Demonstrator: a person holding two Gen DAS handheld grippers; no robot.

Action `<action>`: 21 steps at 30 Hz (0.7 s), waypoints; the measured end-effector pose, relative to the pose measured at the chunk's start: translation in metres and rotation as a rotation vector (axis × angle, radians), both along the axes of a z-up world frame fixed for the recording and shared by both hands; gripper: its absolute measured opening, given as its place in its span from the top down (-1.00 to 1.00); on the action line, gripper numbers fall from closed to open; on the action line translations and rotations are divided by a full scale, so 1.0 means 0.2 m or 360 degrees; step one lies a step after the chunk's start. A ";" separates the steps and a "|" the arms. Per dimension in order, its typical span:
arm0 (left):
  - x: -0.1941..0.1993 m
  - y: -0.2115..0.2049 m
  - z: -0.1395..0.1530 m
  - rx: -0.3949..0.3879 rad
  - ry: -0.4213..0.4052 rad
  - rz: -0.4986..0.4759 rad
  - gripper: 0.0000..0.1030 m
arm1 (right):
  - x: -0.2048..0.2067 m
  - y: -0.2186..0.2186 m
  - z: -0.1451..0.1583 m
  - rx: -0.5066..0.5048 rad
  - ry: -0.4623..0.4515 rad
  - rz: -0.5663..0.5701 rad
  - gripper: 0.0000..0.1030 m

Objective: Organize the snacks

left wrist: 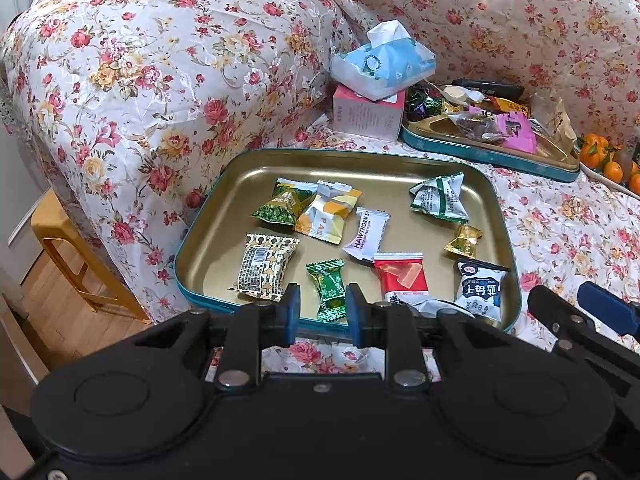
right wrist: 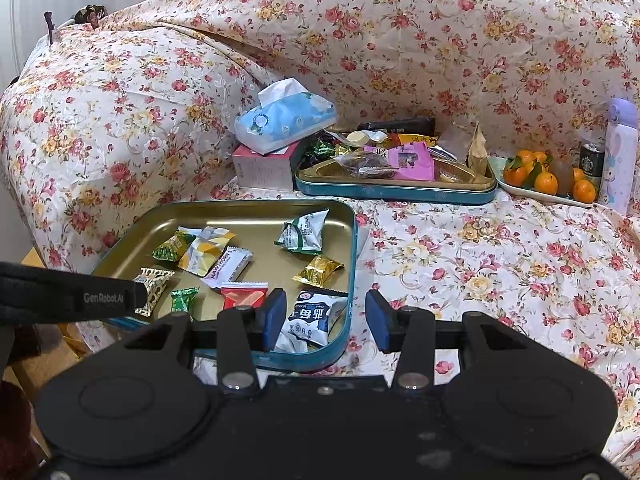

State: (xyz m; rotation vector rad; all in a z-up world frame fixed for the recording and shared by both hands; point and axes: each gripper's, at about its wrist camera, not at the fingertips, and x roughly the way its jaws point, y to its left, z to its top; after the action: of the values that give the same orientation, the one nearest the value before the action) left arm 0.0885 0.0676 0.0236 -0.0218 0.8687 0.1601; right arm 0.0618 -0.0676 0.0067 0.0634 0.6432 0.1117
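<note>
The left hand-held gripper [left wrist: 322, 314] is hanging open over the green candy [left wrist: 330, 289], seemingly lying lengthwise away; the tray [left wrist: 208, 240] is sitting on the floral sofa [left wrist: 560, 232]; the right hand-held gripper [right wrist: 326, 320] is gaping empty.

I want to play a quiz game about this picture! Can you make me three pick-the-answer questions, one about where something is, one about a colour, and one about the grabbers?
1. Where is the tissue pack?
A. on the pink box
B. in the near tray
C. beside the oranges

2. What colour is the candy nearest the left gripper?
A. purple
B. green
C. white

3. How are the right gripper's jaws?
A. shut on a candy
B. open, holding nothing
C. shut on the tray rim

Answers: 1 A, it rests on the pink box. 2 B, its wrapper is shiny green. 3 B, a clear gap shows between the pads.
</note>
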 end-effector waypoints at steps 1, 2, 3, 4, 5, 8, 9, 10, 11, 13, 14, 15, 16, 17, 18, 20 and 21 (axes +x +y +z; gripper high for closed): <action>0.00 0.00 0.00 0.0000 0.0000 0.0000 0.32 | 0.00 0.00 0.00 0.0000 0.0000 0.0000 0.10; 0.00 0.00 0.00 -0.0001 0.0001 0.0001 0.32 | 0.00 0.00 0.00 -0.0001 0.0002 0.0001 0.10; 0.00 0.00 0.00 -0.0001 0.0002 0.0001 0.32 | 0.00 0.00 0.00 -0.0002 0.0005 0.0003 0.10; 0.00 0.00 0.00 -0.0001 0.0003 0.0000 0.32 | 0.00 0.00 -0.01 -0.0003 0.0006 0.0002 0.10; 0.00 0.00 0.00 -0.0001 0.0004 0.0001 0.32 | 0.00 0.00 -0.01 -0.0003 0.0006 0.0003 0.10; 0.00 0.00 0.00 0.0007 0.0001 0.0004 0.32 | -0.01 0.00 -0.01 -0.0004 0.0011 0.0006 0.10; 0.00 0.00 0.00 0.0009 0.0000 0.0005 0.32 | -0.01 0.00 -0.01 -0.0003 0.0011 0.0005 0.10; 0.00 0.00 0.00 0.0010 -0.0001 0.0005 0.32 | -0.01 0.00 -0.01 -0.0002 0.0012 0.0006 0.10; 0.00 0.00 0.00 0.0009 -0.0002 0.0004 0.32 | -0.01 0.00 -0.01 -0.0003 0.0012 0.0006 0.10; 0.00 0.00 0.00 0.0007 0.0001 0.0006 0.32 | -0.01 0.00 -0.01 -0.0004 0.0011 0.0007 0.10; 0.00 0.00 0.00 0.0005 0.0002 0.0007 0.32 | -0.01 0.00 -0.01 -0.0003 0.0012 0.0008 0.10; 0.00 0.00 0.00 0.0004 0.0003 0.0007 0.32 | -0.01 0.01 -0.01 -0.0004 0.0014 0.0006 0.10; 0.00 0.00 0.00 0.0002 0.0005 0.0008 0.32 | -0.01 0.01 -0.01 -0.0004 0.0015 0.0007 0.10; 0.00 0.00 0.00 0.0002 0.0006 0.0009 0.32 | -0.01 0.01 -0.01 -0.0004 0.0015 0.0007 0.10; 0.00 0.00 0.00 0.0002 0.0008 0.0008 0.32 | -0.01 0.01 -0.01 -0.0003 0.0016 0.0008 0.10; 0.00 0.00 -0.01 0.0000 0.0011 0.0007 0.32 | -0.01 0.01 -0.01 -0.0003 0.0017 0.0010 0.10; 0.00 0.00 0.00 0.0000 0.0011 0.0006 0.32 | -0.01 0.01 -0.01 -0.0004 0.0018 0.0010 0.10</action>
State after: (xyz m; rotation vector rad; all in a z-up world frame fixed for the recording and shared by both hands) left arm 0.0888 0.0685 0.0226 -0.0231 0.8758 0.1638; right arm 0.0594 -0.0658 0.0041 0.0595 0.6548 0.1165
